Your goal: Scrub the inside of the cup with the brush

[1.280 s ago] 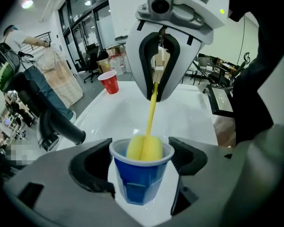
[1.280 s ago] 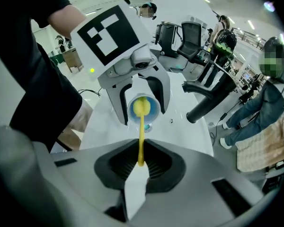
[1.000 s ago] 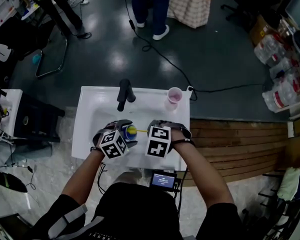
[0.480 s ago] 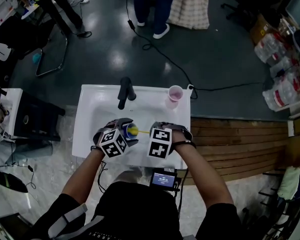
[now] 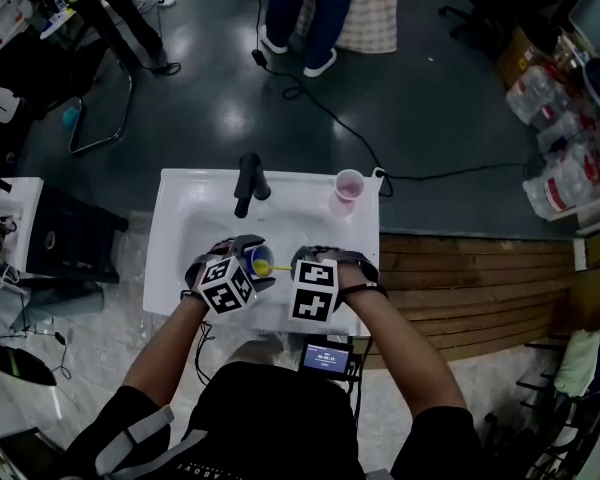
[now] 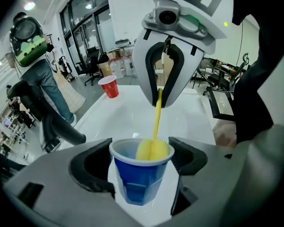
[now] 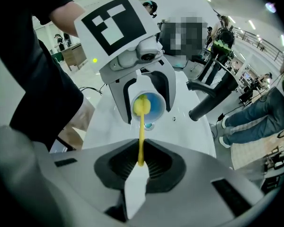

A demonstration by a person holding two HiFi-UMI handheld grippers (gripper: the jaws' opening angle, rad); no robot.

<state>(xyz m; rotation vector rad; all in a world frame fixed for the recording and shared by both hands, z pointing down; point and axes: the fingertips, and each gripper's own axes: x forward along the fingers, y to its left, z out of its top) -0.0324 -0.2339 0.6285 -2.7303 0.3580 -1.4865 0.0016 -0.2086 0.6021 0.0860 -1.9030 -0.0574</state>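
From overhead, the left gripper point(image 5: 248, 268) holds the blue cup point(image 5: 260, 260) over the white sink point(image 5: 310, 213), with the right gripper point(image 5: 294, 266) at its 3 o'clock. The faucet point(image 5: 248, 183) stands at 12 and a pink cup point(image 5: 349, 188) at 1, both well apart.

In the left gripper view, the jaws are closed on the cup's sides. The yellow brush point(image 6: 156, 112) has its head inside, near the rim.

In the right gripper view, the jaws pinch the brush handle.

Scrubbing looks under way. Next I'd expect deeper, twisting strokes toward the bottom, and the sink leaves room all round.

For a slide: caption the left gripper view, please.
Left gripper holds a blue cup over the sink; right gripper holds a yellow brush inside it.
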